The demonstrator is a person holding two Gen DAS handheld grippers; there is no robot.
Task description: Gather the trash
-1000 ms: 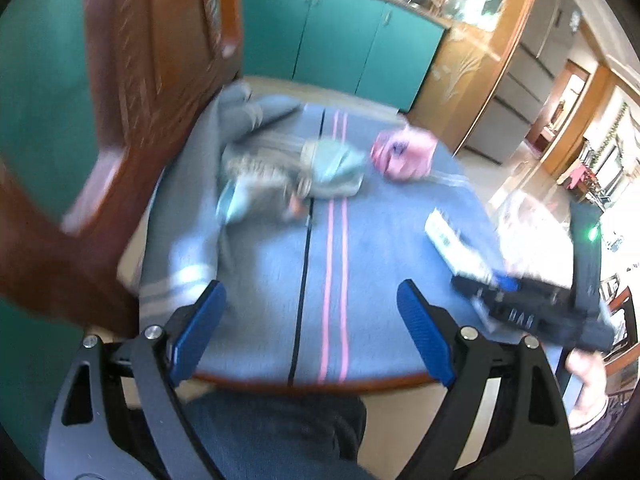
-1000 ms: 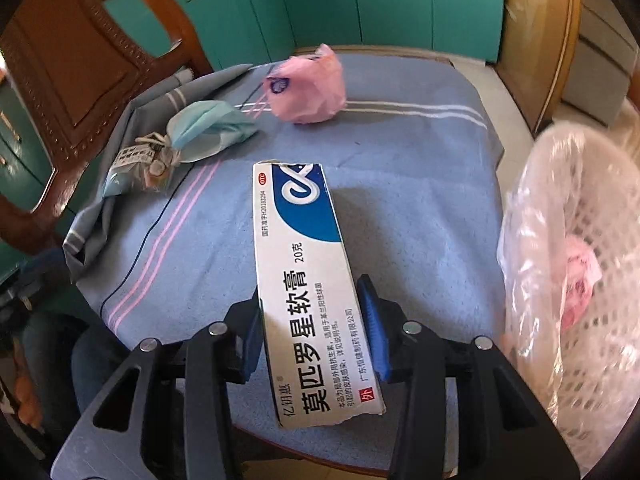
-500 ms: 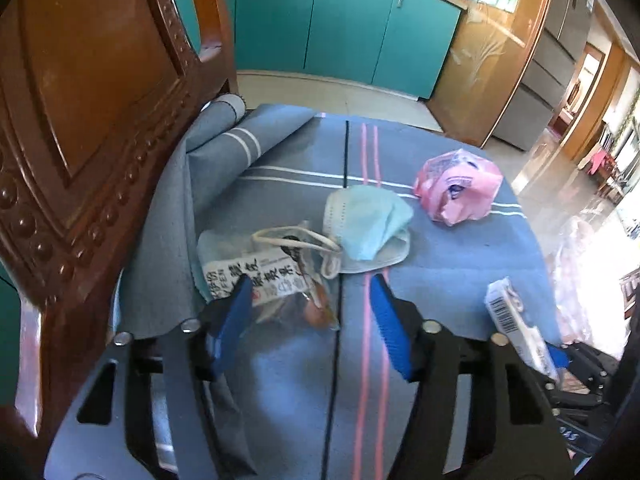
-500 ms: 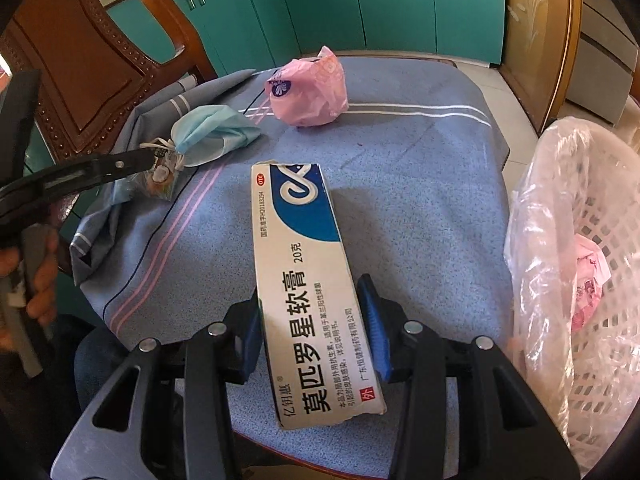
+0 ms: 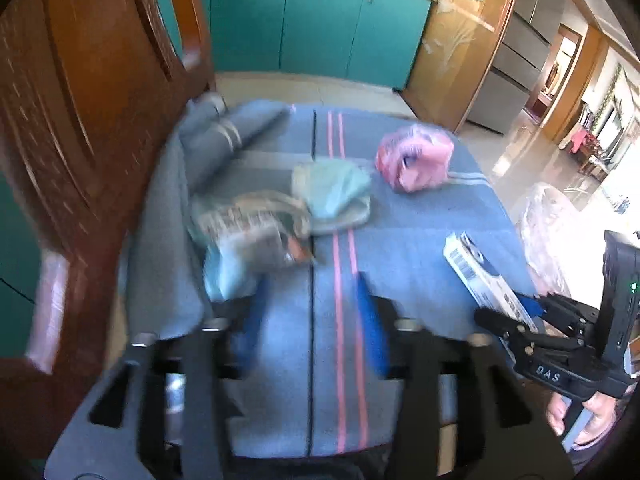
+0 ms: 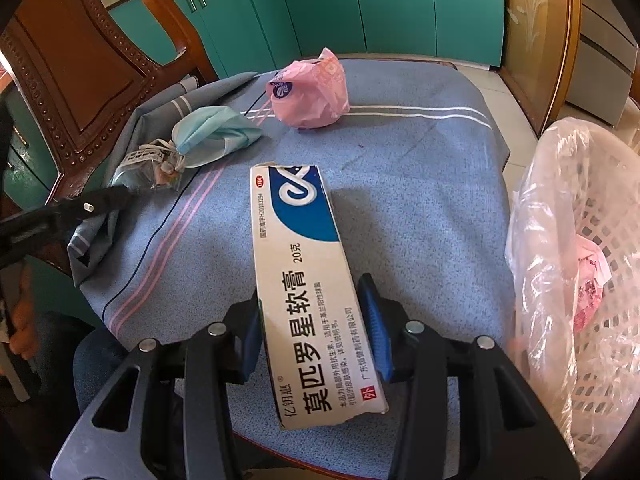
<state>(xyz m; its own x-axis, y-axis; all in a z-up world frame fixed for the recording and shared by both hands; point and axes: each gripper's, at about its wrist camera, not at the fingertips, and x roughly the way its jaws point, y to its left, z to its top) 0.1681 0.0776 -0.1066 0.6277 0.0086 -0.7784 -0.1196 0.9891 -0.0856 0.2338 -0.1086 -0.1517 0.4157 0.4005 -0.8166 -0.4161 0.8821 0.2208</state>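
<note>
My right gripper (image 6: 314, 328) is shut on a white and blue ointment box (image 6: 300, 280) and holds it over the blue tablecloth (image 6: 420, 184); the box also shows in the left wrist view (image 5: 486, 280). My left gripper (image 5: 310, 320) is open and empty, just short of a clear labelled wrapper (image 5: 248, 232) that lies beside a crumpled blue face mask (image 5: 332, 194). A pink plastic bag (image 5: 414, 158) lies farther back. The wrapper (image 6: 150, 166), mask (image 6: 214, 134) and pink bag (image 6: 310, 92) also show in the right wrist view.
A white lattice basket lined with clear plastic (image 6: 580, 264) stands right of the table and holds pink trash. A carved wooden chair (image 5: 80, 120) stands at the table's left. Teal cabinets (image 5: 320, 20) line the back wall.
My left gripper moved in close to the wrapper, then drew back a little and its jaws narrowed. My right gripper keeps the ointment box almost still.
</note>
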